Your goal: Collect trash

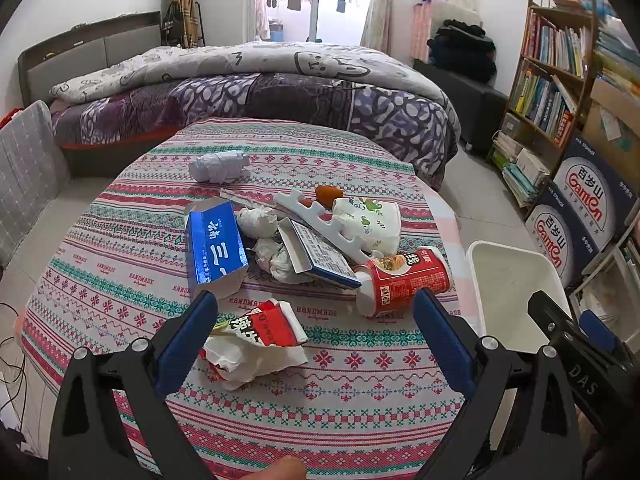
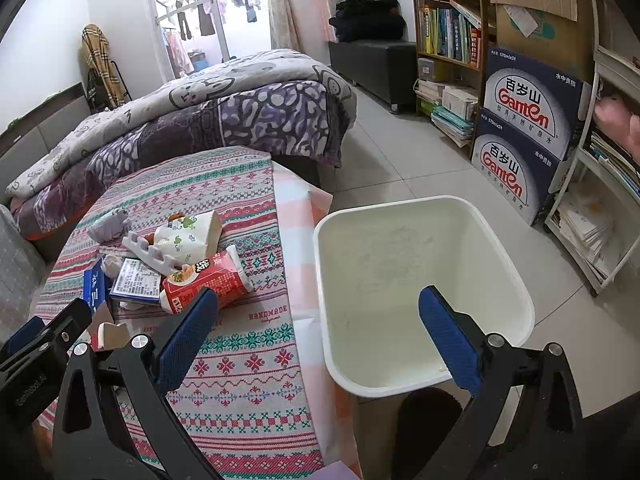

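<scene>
Left wrist view: my left claw (image 1: pixel 314 336) is spread wide and empty, hanging low over the near part of the surface (image 1: pixel 360 400). Between its fingers lies a torn red wrapper (image 1: pixel 256 340) with crumpled white paper, the nearest piece. Further on is the main pile: blue carton (image 1: pixel 214 250), tissue wads (image 1: pixel 272 240), a flat printed box (image 1: pixel 320 256), a white comb-like piece (image 1: pixel 320 216), a floral cup (image 1: pixel 370 222) on its side, a red cup (image 1: pixel 400 280) tipped over, something orange (image 1: pixel 329 195) behind, and a paper ball (image 1: pixel 220 166) set apart at the far side. All of it sits on the surface, none gripped. The bin (image 1: pixel 504 276) shows at the right edge of the surface, nothing visible inside from here. Right claw's body pokes in at lower right

Right wrist view: right claw (image 2: pixel 316 332) is also released, holding nothing, poised over the gap between surface (image 2: pixel 248 360) and bin (image 2: pixel 420 280). Bin stands on the floor touching the cloth edge; its inside looks bare, only faint marks. Red cup (image 2: pixel 208 284) is the closest trash to this claw, floral cup (image 2: pixel 188 236) and printed box (image 2: pixel 136 280) just behind

My read: zero items binned, whole pile left. Left takes the wrapper first, right the red cup
</scene>
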Tool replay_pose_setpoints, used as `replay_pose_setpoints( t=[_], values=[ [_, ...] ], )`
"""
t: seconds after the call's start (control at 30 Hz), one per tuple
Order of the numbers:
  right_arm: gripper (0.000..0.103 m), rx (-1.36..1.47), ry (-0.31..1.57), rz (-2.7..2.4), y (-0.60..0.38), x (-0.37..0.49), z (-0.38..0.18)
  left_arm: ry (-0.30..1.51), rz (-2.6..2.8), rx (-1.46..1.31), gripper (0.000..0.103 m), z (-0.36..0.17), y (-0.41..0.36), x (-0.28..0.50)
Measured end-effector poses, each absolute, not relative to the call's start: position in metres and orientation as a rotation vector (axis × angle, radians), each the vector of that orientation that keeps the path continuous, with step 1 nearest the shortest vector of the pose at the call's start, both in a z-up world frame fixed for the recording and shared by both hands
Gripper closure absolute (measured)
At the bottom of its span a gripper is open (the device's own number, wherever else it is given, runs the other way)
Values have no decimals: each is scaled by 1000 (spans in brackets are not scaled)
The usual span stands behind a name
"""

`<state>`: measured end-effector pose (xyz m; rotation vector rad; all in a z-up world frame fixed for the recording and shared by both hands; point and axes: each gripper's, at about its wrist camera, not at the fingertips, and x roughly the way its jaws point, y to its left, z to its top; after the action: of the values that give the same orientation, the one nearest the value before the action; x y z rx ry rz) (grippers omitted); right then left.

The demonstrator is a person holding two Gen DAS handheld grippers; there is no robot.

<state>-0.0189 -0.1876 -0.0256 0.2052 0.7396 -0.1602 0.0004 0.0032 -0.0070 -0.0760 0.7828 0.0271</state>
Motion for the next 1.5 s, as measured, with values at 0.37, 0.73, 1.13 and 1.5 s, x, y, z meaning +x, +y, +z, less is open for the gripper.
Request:
replay_pose_setpoints(
  t=[0.37,0.73,1.13,1.5],
  values=[
    [7,207,742,-159,-187,-20,-27,787,30,-77,8,-9,5,2],
    [7,209,744,-158,-188,-19,-27,788,30,-76,8,-11,6,2],
    [7,210,746,-157,-187,-19,-27,789,30,-75,8,-10,6,3],
    [7,212,748,-157,-188,-19,-28,789,30,-75,8,-11,6,2]
  ],
)
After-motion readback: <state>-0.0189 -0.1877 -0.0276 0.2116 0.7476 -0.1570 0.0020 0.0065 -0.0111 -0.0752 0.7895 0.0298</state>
